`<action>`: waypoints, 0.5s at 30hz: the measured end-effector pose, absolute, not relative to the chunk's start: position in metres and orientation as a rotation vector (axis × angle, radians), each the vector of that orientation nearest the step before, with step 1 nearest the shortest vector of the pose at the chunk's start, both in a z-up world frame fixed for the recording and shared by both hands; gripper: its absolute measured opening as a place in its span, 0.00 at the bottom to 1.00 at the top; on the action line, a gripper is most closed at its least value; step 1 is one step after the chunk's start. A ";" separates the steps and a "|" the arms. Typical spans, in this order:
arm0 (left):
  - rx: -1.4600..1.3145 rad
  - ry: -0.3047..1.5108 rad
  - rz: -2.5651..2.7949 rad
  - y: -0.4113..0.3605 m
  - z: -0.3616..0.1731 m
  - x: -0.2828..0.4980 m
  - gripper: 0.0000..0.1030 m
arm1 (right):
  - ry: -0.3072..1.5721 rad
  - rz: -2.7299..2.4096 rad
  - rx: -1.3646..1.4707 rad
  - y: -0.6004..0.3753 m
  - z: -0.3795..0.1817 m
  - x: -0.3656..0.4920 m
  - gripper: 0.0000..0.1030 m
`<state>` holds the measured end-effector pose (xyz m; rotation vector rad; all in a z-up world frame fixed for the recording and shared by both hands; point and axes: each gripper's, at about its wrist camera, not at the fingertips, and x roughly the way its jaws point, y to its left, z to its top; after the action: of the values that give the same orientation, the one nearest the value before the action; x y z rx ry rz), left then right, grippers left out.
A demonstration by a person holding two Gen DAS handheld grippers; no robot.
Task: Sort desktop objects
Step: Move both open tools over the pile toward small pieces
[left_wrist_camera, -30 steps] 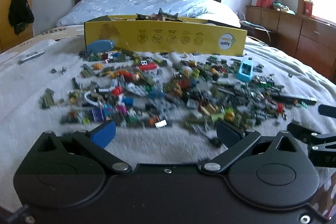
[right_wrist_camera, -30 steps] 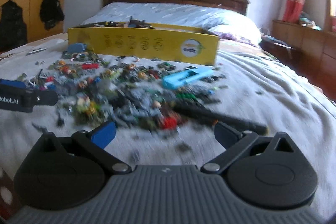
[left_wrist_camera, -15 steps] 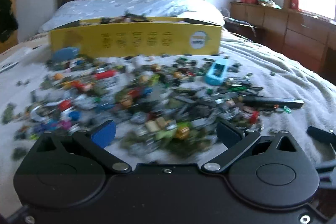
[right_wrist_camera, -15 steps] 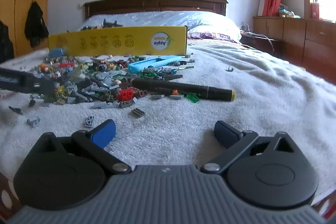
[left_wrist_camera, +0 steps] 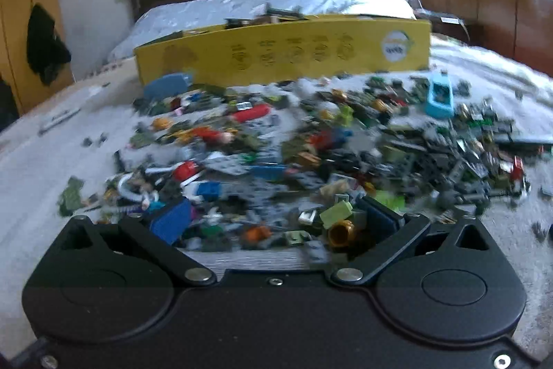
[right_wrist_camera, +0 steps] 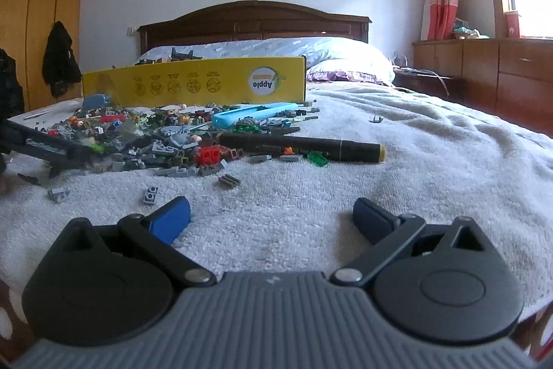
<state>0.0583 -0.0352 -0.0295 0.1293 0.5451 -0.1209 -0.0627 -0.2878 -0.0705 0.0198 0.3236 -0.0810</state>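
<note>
My left gripper (left_wrist_camera: 273, 220) is spread wide, holding nothing, low at the near edge of the brick pile (left_wrist_camera: 311, 161); left view is blurred, so small parts are hard to separate; gold piece (left_wrist_camera: 340, 232) sits just inside the right-hand finger; my right gripper (right_wrist_camera: 271, 218) is also wide open and empty over bare blanket (right_wrist_camera: 432, 161); black marker (right_wrist_camera: 300, 146) lies ahead at mid-frame, long axis left-right across the frame, yellow cap end to the right, left end buried in bricks; my read: right gripper nearer the marker; open room right of it; yellow box (right_wrist_camera: 193, 85) stands behind the pile, upper centre.
</note>
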 end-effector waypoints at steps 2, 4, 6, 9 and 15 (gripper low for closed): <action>0.142 0.531 -0.103 -0.027 -0.029 0.057 0.99 | 0.325 -0.088 0.016 -0.287 -0.070 -0.063 1.00; 0.165 0.527 -0.113 -0.022 -0.028 0.054 0.95 | 0.320 -0.091 0.017 -0.286 -0.070 -0.064 1.00; 0.149 0.525 -0.148 -0.016 -0.025 0.047 0.94 | 0.307 -0.088 0.028 -0.288 -0.071 -0.065 1.00; 0.086 0.518 -0.200 -0.003 -0.019 0.031 0.93 | 0.299 -0.094 0.045 -0.287 -0.070 -0.066 1.00; 0.014 0.436 -0.302 0.006 -0.012 -0.006 0.71 | 0.199 -0.061 0.179 -0.276 -0.060 -0.089 1.00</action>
<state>-0.0060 0.0064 -0.0116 0.0143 0.4365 -0.3016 -0.0891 -0.2763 -0.0605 0.1790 0.1987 -0.0606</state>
